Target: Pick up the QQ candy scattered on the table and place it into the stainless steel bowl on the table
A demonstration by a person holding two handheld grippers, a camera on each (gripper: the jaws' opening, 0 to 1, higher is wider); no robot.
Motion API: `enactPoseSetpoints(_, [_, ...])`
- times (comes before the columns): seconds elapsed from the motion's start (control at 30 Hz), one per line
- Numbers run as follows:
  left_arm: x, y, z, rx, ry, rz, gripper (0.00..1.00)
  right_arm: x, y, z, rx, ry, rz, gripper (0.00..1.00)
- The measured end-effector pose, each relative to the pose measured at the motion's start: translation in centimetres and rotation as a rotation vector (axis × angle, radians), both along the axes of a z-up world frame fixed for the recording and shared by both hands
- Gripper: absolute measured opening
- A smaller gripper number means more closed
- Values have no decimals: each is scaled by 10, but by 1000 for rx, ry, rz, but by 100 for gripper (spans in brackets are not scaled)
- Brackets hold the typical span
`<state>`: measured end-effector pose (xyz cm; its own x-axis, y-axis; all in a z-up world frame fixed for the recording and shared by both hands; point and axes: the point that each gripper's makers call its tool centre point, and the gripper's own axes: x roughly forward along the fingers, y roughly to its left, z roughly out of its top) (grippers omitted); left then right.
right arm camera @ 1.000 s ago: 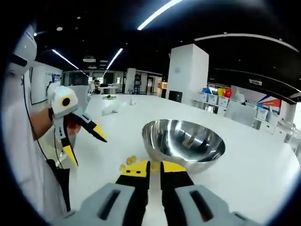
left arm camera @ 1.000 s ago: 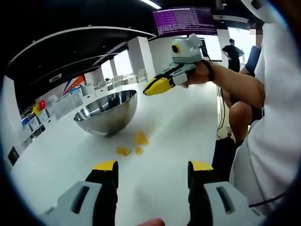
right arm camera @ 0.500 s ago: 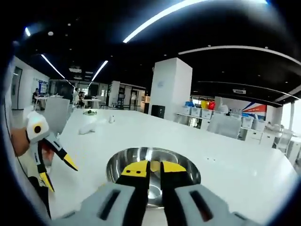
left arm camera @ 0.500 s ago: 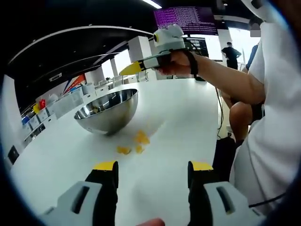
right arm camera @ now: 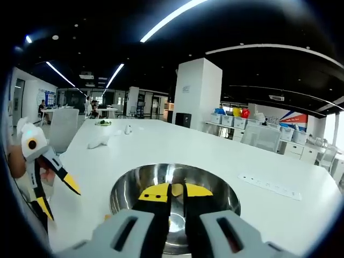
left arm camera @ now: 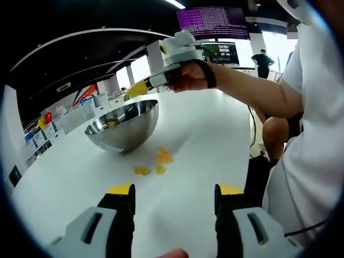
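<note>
A stainless steel bowl (left arm camera: 123,129) stands on the white table, with a yellow QQ candy (left arm camera: 112,122) lying inside it. Three more yellow candies (left arm camera: 159,169) lie loose on the table just in front of the bowl. My right gripper (left arm camera: 135,89), held in a hand, hovers over the bowl's rim. In the right gripper view it (right arm camera: 177,190) looks down into the bowl (right arm camera: 124,183), shut on a small yellow candy (right arm camera: 176,188). My left gripper (left arm camera: 175,190) stays low over the table, open and holding nothing; it also shows at the side (right arm camera: 59,198).
The person's arm (left arm camera: 252,94) and white shirt fill the right side. A white power strip (right arm camera: 267,185) lies on the table beyond the bowl, and a small white object (right arm camera: 99,142) farther off. Shelves with bins (right arm camera: 252,131) line the back. Another person (left arm camera: 263,56) stands far away.
My right gripper has risen from beside the bowl and swung over it, still shut on the candy. My left gripper and the loose candies have stayed put.
</note>
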<state>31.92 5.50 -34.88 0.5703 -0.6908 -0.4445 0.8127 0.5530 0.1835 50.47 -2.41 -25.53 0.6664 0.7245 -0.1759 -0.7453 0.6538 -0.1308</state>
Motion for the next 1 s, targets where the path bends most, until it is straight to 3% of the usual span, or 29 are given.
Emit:
enactPoseSetpoints(0.2, [2,2,5,3,-13,1,59,0,4,-8,-13,11,15,11])
enactPoseSetpoints(0.3, [2,2,4,5,-11,2,59,-3,8,-5,-3,6,38,19])
enactPoseSetpoints(0.53, [0,0,3,6,-10,-4,59,-4,2,-1,-7,-21,12,19])
enactPoseSetpoints(0.63, [1,0,4,5,-11,-4,59,-14,3,8,32,-15,34,19])
enactPoseSetpoints(0.77, [2,-1,3,8,-12,-6,59,-28,3,18,20,-45,54,19])
enactPoseSetpoints(1.0, [1,-4,7,5,-19,-15,59,-53,-4,16,2,-52,91,19])
